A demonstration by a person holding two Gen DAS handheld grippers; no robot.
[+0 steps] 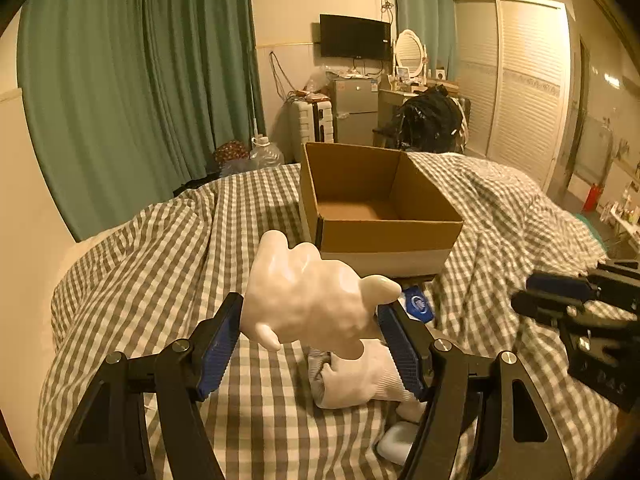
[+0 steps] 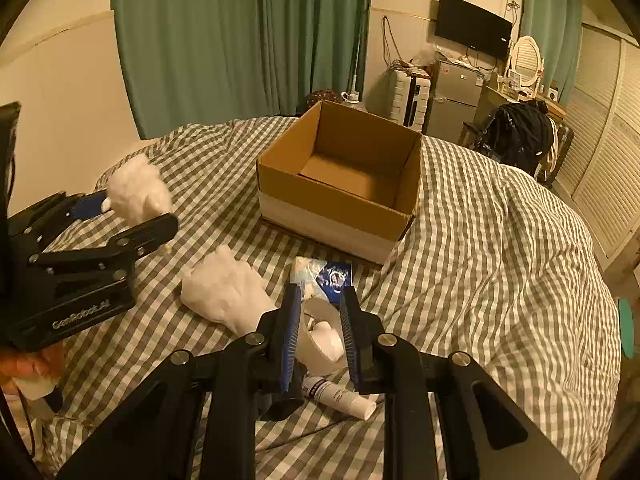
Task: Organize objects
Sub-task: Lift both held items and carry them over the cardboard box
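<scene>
Scene: A bed under a grey-and-white checked quilt (image 2: 500, 240), an open brown cardboard box (image 2: 340, 184) standing on it toward 12 o'clock of both grippers.
Left gripper (image 1: 312, 320): Lifted above the quilt, its jaws clamped on a glossy white lumpy toy figure (image 1: 308, 296), which sits just short of the box's near wall.
Right gripper (image 2: 320, 332): Low over the clutter at 6 o'clock of the box, its jaws a narrow way apart and straddling a roll of pale adhesive tape (image 2: 320, 332); whether the pads touch the roll cannot be told.
Box contents: The visible floor of the box shows bare cardboard in both views; the strip behind its near wall is hidden.
Left to sort: A crumpled white knitted glove (image 2: 224, 296) at 9 o'clock of the right gripper; a flat blue-and-white printed packet (image 2: 324, 276) between tape and box; a small white tube with a printed label (image 2: 340, 396) at 6 o'clock of the tape; a small white rounded case (image 1: 396, 444), seen only in the left wrist view beneath the jaws.
Progress: By the look of it, the task is at an early stage, with one item in the air and bound for the box, and apparently nothing packed.
Next call: The figure seems to need carrying over the rim toward 12 o'clock before release; the tape looks next in line.
</scene>
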